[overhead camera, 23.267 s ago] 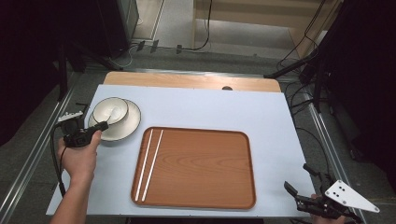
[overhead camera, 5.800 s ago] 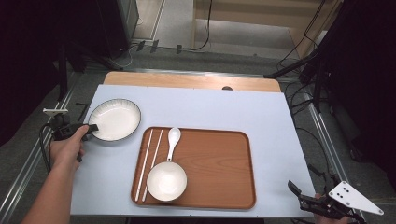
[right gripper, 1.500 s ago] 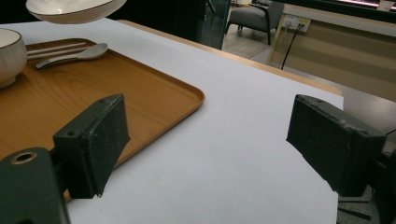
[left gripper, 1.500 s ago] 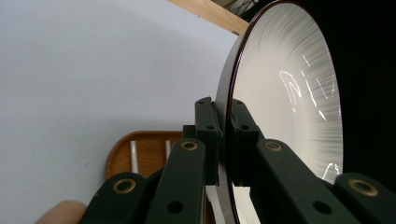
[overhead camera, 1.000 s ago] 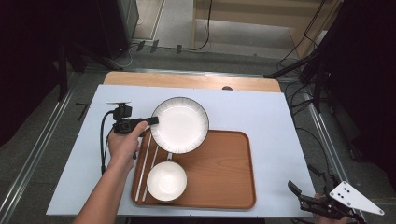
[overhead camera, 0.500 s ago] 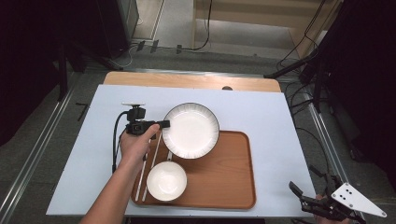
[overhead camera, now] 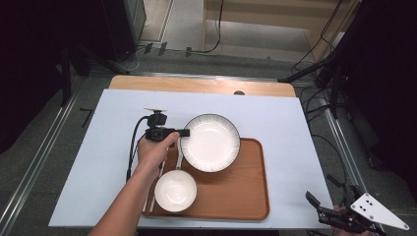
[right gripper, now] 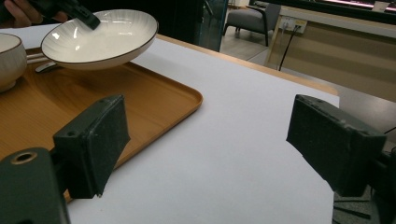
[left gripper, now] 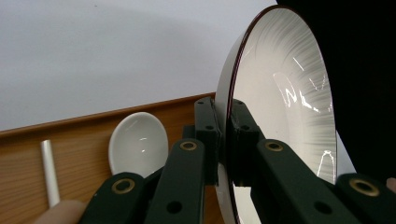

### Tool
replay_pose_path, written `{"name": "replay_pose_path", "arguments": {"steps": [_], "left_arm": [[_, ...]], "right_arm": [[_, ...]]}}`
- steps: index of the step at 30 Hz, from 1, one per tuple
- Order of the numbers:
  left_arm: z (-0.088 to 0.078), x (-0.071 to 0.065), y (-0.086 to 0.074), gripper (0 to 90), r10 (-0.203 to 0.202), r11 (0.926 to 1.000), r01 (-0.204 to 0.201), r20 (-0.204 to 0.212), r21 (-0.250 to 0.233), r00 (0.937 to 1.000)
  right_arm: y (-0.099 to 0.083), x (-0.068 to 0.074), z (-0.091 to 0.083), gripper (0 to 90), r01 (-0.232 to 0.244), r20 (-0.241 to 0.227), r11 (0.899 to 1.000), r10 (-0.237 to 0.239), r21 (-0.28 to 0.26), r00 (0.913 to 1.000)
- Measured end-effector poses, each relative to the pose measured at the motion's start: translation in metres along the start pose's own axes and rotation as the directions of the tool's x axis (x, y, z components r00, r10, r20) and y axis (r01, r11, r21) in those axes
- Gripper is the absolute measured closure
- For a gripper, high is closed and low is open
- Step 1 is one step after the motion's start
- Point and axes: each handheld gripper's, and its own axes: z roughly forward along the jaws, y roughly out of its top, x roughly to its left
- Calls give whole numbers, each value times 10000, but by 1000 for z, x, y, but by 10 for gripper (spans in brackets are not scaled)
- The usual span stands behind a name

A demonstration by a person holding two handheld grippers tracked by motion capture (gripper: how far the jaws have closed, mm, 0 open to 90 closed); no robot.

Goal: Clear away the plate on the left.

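- The left hand-held gripper is clamped on the left rim of a white plate with a dark edge; in the left gripper view its two black jaws pinch the rim between them, one pad on each face.
- The plate hangs above the far part of a wooden tray, its far edge reaching out over the tray's far rim. From the right gripper view it sits clear of the tray, roughly level, with a gap under it.
- The tray lies at the near edge of the pale surface, a little right of the middle.
- A white bowl stands in the tray's near left corner, just beside the plate.
- A white spoon lies on the tray under the plate's left side, and a pair of pale chopsticks runs along the tray's left rim.
- The right hand-held gripper rests off the surface's near right corner, well apart from the tray; its jaws stand wide apart with nothing between them.
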Motion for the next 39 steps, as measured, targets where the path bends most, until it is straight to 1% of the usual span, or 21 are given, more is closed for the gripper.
{"name": "replay_pose_path", "arguments": {"steps": [3,7,11,18,22,26,28,30,32,33,35,37,39], "left_arm": [[6,-3,1,849,94,9999,-93,-53,68,9999],[11,-5,2,849,184,9995,-183,-10,244,9998],[15,-6,2,848,266,9987,-270,108,443,9996],[22,-5,1,847,510,9950,-511,41,854,9987],[26,-7,3,847,665,9913,-690,260,1124,9974],[31,-7,4,847,631,9883,-692,485,1357,9968],[34,-7,4,846,647,9860,-729,589,1500,9962],[36,-8,4,844,694,9817,-815,751,1720,9948],[39,-8,4,845,798,9753,-965,906,1986,9927],[40,-8,4,845,825,9734,-1006,949,2060,9921],[41,-7,4,843,917,9698,-1098,915,2177,9916],[41,-5,4,842,903,9678,-1065,804,2282,9927],[42,-5,4,838,1020,9634,-1166,724,2412,9921]], "right_arm": [[0,0,0,132,-14,5,10000,14,9,10000],[0,0,-1,132,15,6,10000,-15,-7,10000],[-1,-1,-3,132,-27,35,10000,27,-5,10000],[-3,0,-6,132,-47,97,10000,47,47,9999],[-3,-1,-10,132,-51,162,10000,51,37,9999],[-5,-1,-13,132,-98,241,9999,96,55,9997],[-5,-1,-15,132,-106,274,9999,104,63,9996],[-5,-1,-15,132,-83,291,9999,82,63,9995],[-6,0,-16,132,-100,303,9999,98,87,9995],[-6,-1,-16,132,-108,308,9999,105,98,9995],[-6,-1,-16,132,-123,315,9999,119,102,9994],[-6,0,-16,132,-120,318,9999,117,100,9994],[-6,0,-16,132,-116,295,9999,113,112,9995]]}}
